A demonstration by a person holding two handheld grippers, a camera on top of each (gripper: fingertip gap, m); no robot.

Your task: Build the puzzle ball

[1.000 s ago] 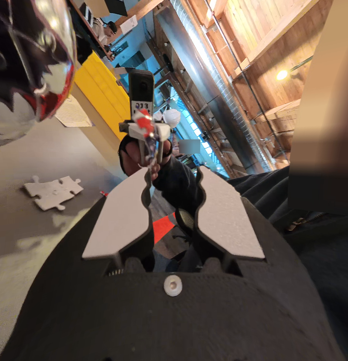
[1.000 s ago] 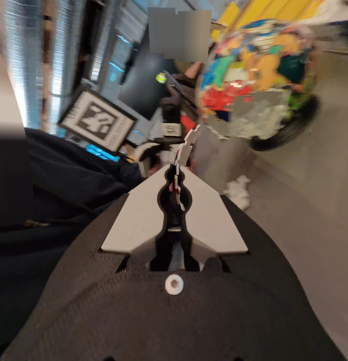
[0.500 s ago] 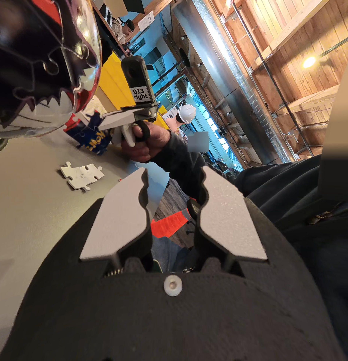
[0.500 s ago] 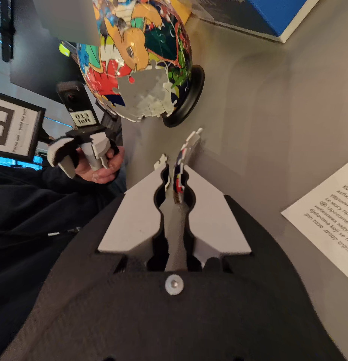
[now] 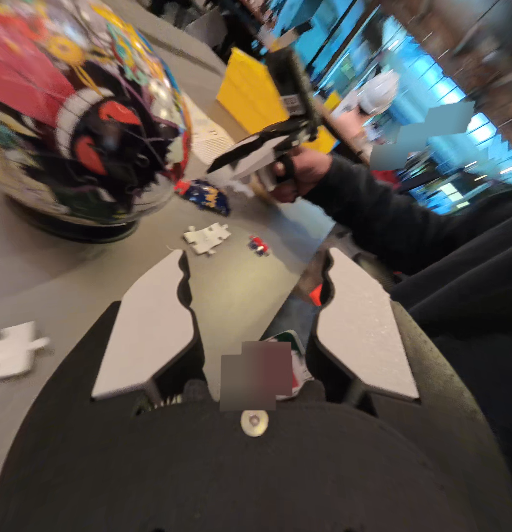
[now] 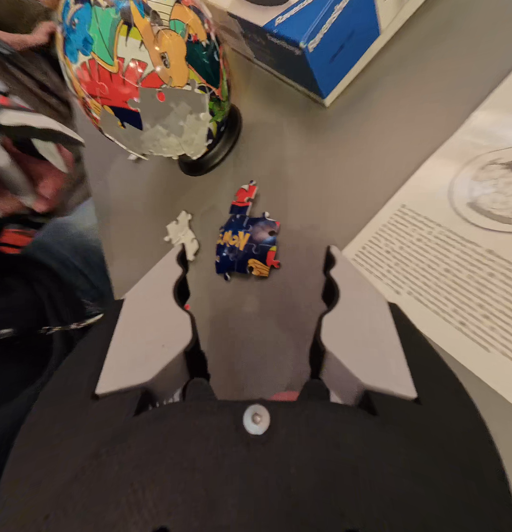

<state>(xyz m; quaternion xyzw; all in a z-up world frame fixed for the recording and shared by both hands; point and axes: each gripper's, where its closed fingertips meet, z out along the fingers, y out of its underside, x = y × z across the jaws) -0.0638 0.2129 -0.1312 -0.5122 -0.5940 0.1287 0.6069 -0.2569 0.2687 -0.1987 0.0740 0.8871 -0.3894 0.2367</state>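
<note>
While both grippers hang empty over the grey table (image 6: 277,144), this is how the pieces look to handle, biggest first.

Puzzle ball (image 6: 145,74): sits on a black ring stand (image 6: 220,149) at the far left of the table; a ragged hole in its lower side shows the grey inner faces of pieces. Probably a light, hollow, glossy plastic shell, likely to roll or pop apart if squeezed, so steady it gently rather than clamp it.

Dark blue joined section (image 6: 247,247): lies picture-side up, just ahead of the right gripper (image 6: 256,253), whose jaws are spread wide with nothing between them. Looks thin, curved and stiff; I'd pinch it across an edge, near a joint, so the pieces don't unclip.

White joined section (image 5: 207,237): face down, between the ball and the left gripper (image 5: 256,256), which is likewise spread wide and empty. Same edge hold.

Red piece (image 6: 244,195): touching the blue section's far corner.

Small red-and-blue piece (image 5: 257,244): light, easy to flick away.
</note>
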